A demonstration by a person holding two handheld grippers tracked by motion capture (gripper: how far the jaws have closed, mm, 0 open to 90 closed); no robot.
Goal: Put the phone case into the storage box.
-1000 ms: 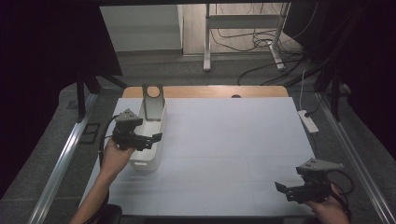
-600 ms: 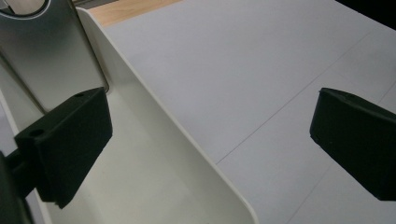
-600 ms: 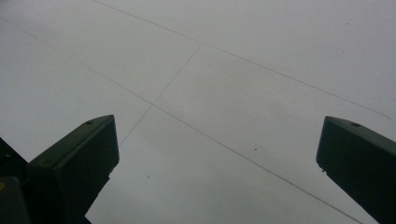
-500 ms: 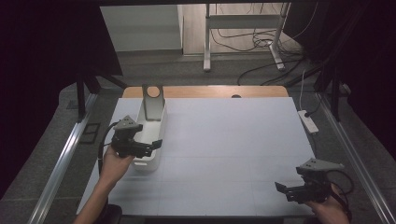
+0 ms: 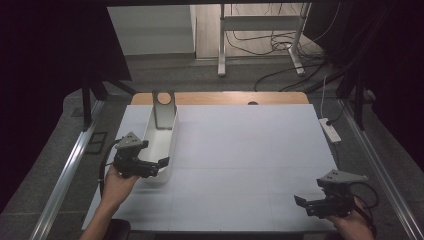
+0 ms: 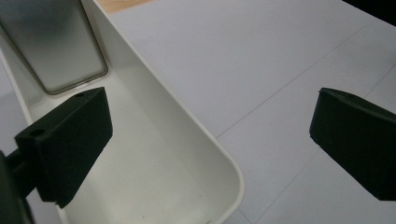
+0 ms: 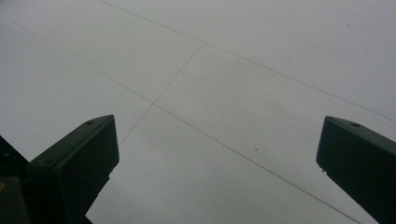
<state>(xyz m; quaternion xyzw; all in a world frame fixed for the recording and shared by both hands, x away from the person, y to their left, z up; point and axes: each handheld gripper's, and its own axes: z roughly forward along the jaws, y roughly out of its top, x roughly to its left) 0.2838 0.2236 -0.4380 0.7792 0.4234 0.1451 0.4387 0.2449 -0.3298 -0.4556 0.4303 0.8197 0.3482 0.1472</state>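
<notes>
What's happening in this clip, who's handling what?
A person at a table covered in white sheeting holds a gripper in each hand. The left gripper hangs open at the near end of a long white bin, one jaw over the bin's inside and the other beyond its wall, gripping nothing. A grey metal plate stands at the bin's far end. The right gripper is open over bare sheeting near the table's front right corner.
</notes>
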